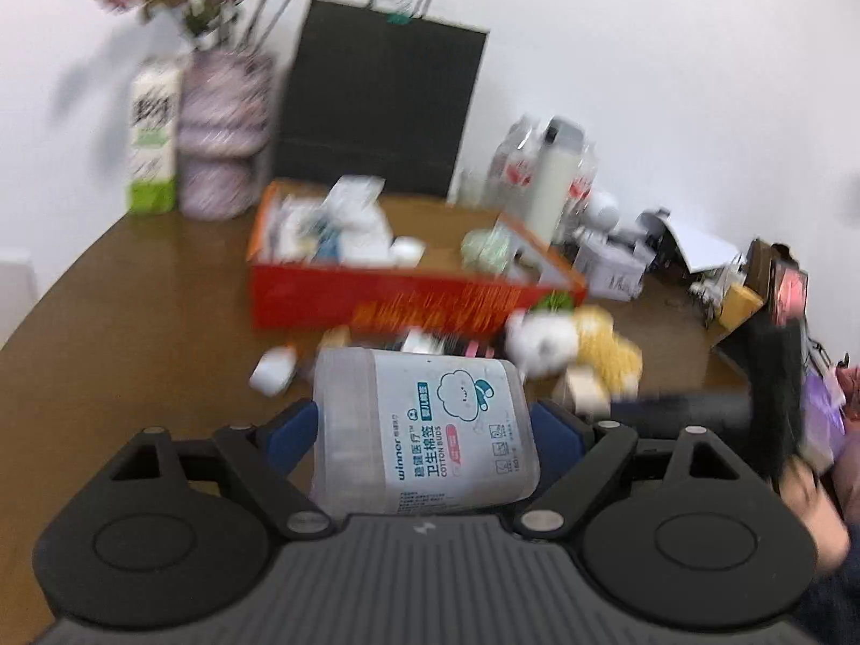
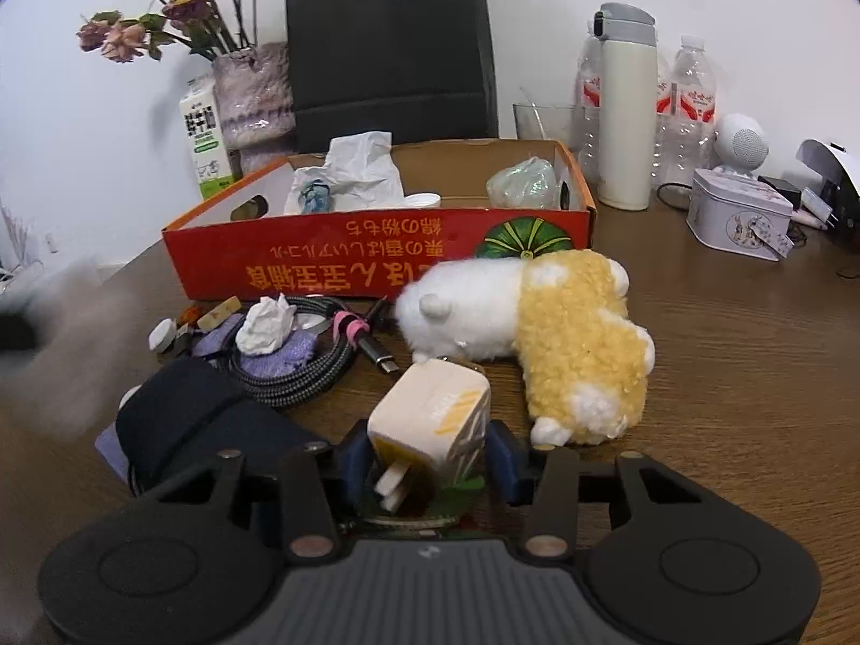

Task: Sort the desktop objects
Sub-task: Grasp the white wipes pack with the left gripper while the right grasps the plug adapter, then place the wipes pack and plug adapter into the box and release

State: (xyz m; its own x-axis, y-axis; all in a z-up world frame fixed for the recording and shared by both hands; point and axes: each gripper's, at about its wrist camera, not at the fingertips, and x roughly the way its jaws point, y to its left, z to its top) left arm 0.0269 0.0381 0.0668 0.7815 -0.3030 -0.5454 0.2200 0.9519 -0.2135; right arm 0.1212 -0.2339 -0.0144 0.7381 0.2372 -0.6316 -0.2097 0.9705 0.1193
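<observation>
My left gripper (image 1: 424, 430) is shut on a clear cotton bud box (image 1: 424, 430) with a white label and holds it above the table, in front of the red cardboard box (image 1: 408, 295). My right gripper (image 2: 430, 457) is shut on a cream plug charger (image 2: 430, 419), prongs pointing back at the camera, just above the table. The red cardboard box (image 2: 376, 252) holds tissue and small items. A yellow and white plush toy (image 2: 564, 333) lies in front of it, right of the charger. The left view is blurred.
A braided cable (image 2: 301, 371), crumpled tissue (image 2: 266, 325), purple cloth and small bits lie left of the charger. A dark pouch (image 2: 183, 419) lies near left. Behind stand a black paper bag (image 2: 387, 43), vase, milk carton (image 2: 204, 145), thermos (image 2: 626, 107), bottles and tin (image 2: 739, 212).
</observation>
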